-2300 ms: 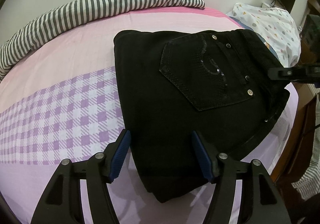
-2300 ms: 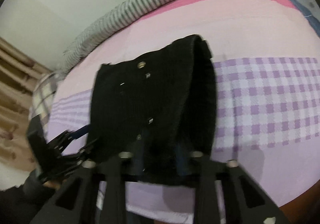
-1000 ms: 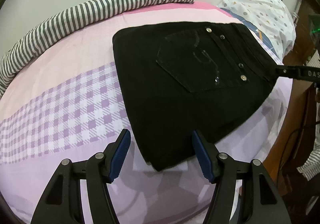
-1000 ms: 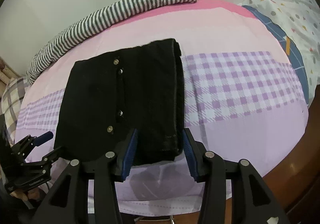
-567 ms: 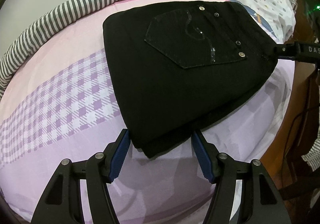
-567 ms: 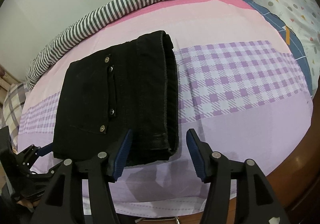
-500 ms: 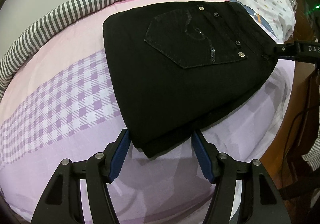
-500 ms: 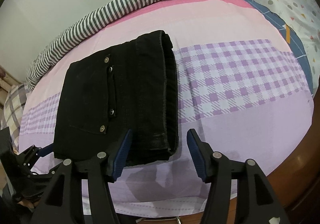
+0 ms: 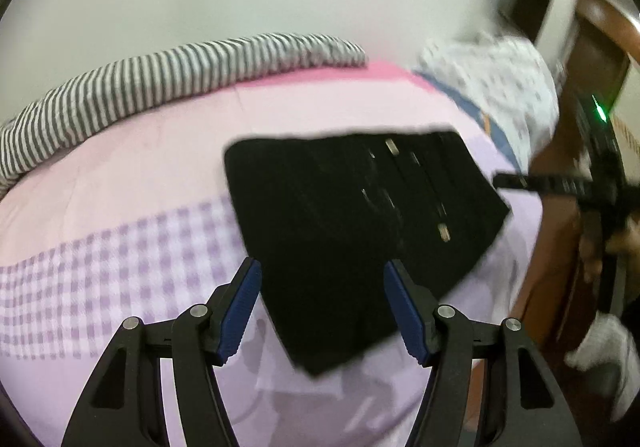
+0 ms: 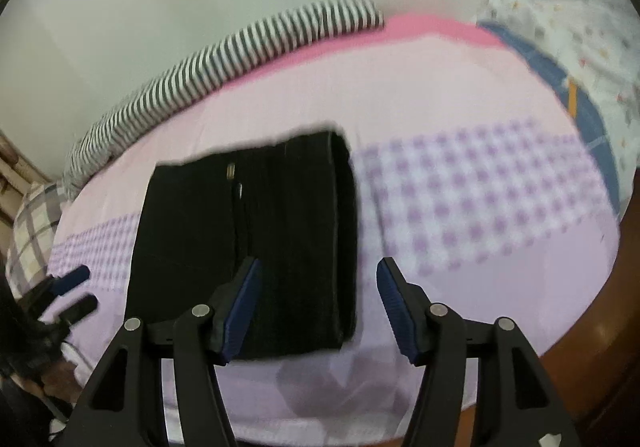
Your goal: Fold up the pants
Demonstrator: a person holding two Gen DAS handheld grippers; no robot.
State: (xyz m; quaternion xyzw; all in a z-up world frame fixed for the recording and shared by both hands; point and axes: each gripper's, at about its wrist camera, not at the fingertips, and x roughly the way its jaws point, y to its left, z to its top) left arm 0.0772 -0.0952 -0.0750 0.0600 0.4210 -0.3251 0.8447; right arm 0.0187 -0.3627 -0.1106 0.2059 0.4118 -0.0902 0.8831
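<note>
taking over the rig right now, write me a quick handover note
Left tool: open, empty, above the near corner of the pants.
Right tool: open, its jaws have just been opening; nothing gripped.
Black pants: folded into a compact rectangle, lying flat on the pink and purple bedsheet, back pocket side up.
Done: the fold looks finished and released.
Left: probably only to back both tools away; tidy edges if needed.

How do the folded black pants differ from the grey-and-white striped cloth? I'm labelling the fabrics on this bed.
The folded black pants are plain black with metal studs; the grey-and-white striped cloth is patterned. The pants lie as a flat, squared stack near the bed's front edge; the striped cloth is bunched into a long roll along the far edge by the wall. Both rest on the pink and purple bedsheet, and neither is held.
</note>
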